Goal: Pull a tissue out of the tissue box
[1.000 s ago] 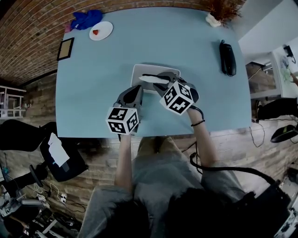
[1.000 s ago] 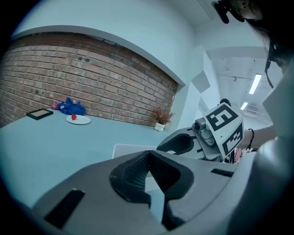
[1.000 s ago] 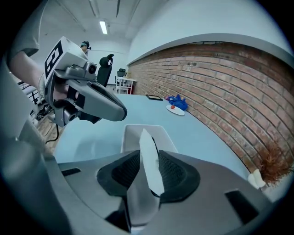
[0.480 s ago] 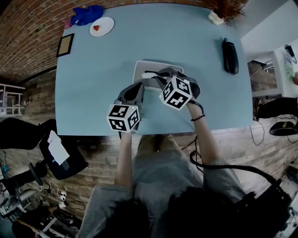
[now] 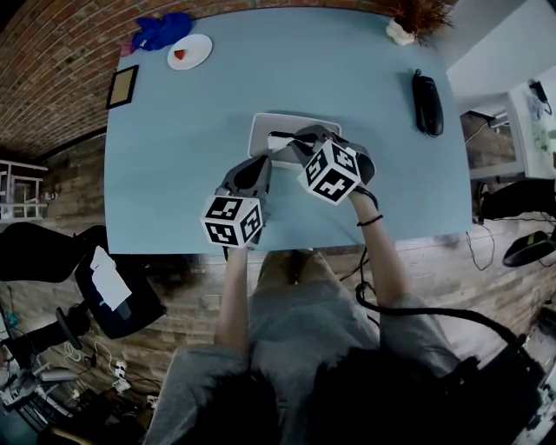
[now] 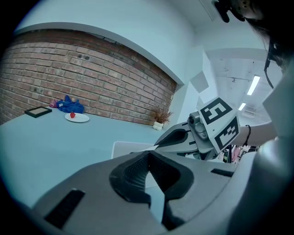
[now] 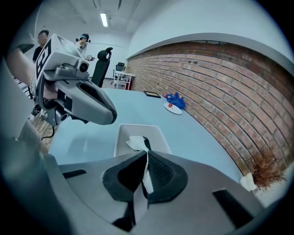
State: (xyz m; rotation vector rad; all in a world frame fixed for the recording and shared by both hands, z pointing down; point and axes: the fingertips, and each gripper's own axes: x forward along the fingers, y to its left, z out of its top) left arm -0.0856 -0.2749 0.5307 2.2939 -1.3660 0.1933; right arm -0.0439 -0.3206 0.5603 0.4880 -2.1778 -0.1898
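**Table** [image 5: 365, 69]: light blue, its far edge against a brick wall [image 7: 220, 82]. Contents are listed from the left edge to the right.

1. Picture frame [image 5: 122, 88]: dark, lying flat at the left edge, toward the far end.
2. Blue cloth [image 5: 162, 31]: bunched, at the far left corner.
3. White plate [image 5: 189, 52]: just beside the cloth, carrying 1 small red item [image 5: 178, 57].
4. Left gripper [image 5: 261, 162]: tips at the near left corner of the tissue box; whether they touch it cannot be told. Jaws are closed together with nothing between them.
5. Tissue box [image 5: 261, 127]: pale, lying flat about the middle of the table, slot facing up.
6. Tissue [image 7: 136, 142]: white, standing up out of the slot. Its upper part runs between the pads of the right gripper.
7. Right gripper [image 5: 276, 139]: above the top of the box, angled downward from the right. Jaws are clamped on the tissue.
8. Black oblong object [image 5: 426, 106]: near the right edge, well apart from the box.
9. Dried plant [image 5: 415, 13]: in a white pot [image 5: 398, 36], at the far right corner.
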